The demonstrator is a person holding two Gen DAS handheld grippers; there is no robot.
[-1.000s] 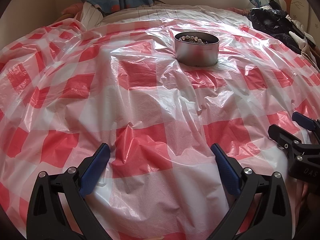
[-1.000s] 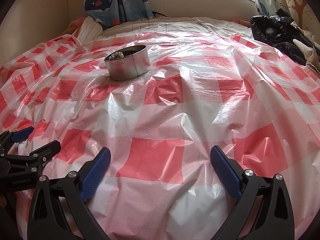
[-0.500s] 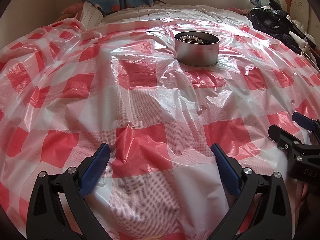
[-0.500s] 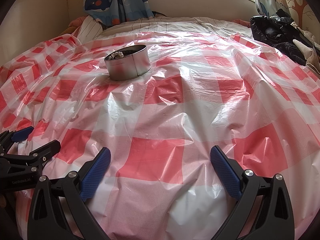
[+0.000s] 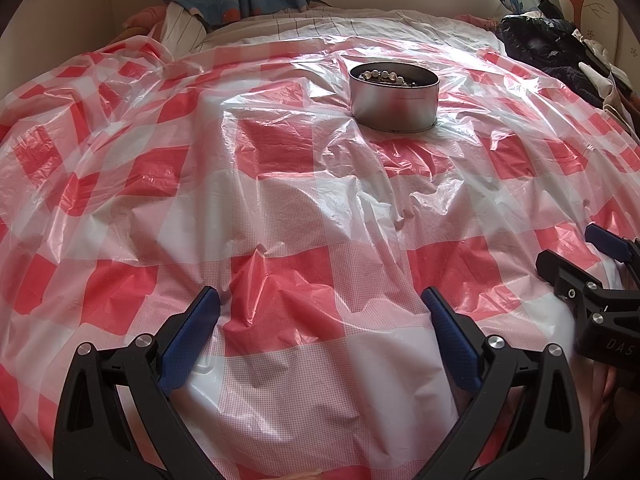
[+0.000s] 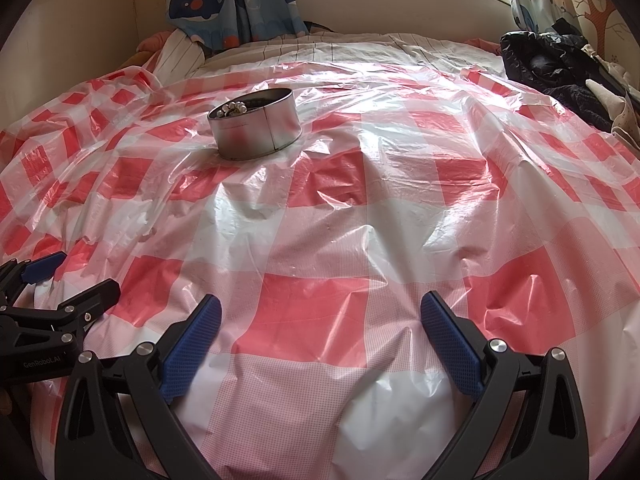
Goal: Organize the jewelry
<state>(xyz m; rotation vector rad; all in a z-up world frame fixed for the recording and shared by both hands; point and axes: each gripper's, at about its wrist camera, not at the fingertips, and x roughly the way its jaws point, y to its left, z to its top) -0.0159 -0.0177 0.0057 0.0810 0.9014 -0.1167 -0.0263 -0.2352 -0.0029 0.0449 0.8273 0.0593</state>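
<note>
Checkered plastic sheet (image 5: 280, 208), beaded tin (image 5: 394, 98) well ahead, left tool (image 5: 320, 316), right tool (image 6: 320, 316), both spread

A glossy, crinkled plastic sheet (image 5: 280, 184) covers the bed; the far tin (image 5: 394, 104) is dull brushed metal holding shiny beads (image 5: 382, 76).

On my right wrist view I read "GenRobot.AI" in white on the black body of the left gripper (image 6: 64, 276). On my left wrist view, the right gripper (image 5: 580, 252) shows only "DAS"; the rest is cut off.
</note>
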